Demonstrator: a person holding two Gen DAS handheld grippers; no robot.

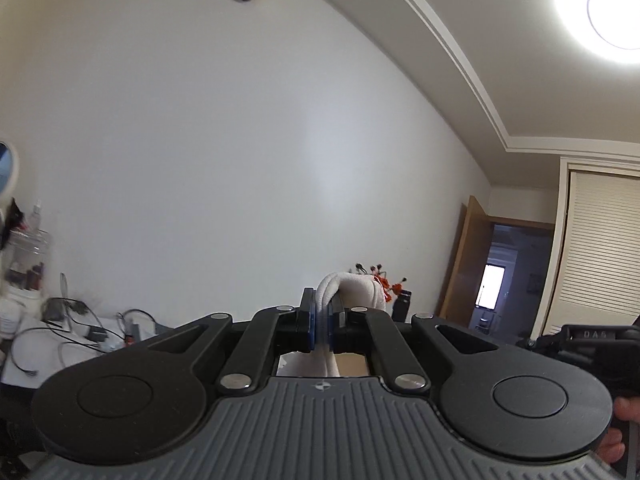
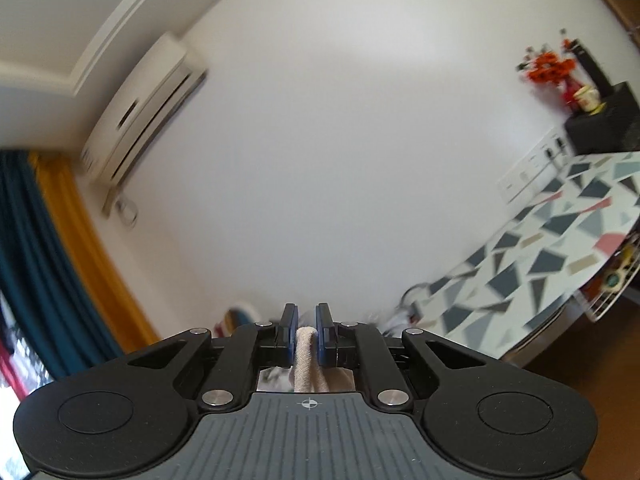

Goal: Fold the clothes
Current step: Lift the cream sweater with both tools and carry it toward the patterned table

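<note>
- White cloth (image 1: 352, 286) is pinched in the left gripper (image 1: 322, 320); the right gripper (image 2: 306, 336) clamps it too.
- Keep both raised level, tension even, before lowering.

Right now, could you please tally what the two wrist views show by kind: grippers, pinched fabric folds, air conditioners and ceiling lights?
Grippers: 2, the left gripper and the right gripper.
Pinched fabric folds: 2, white cloth in the left, beige cloth in the right.
Air conditioners: 1.
Ceiling lights: 1.
Total: 6.
</note>
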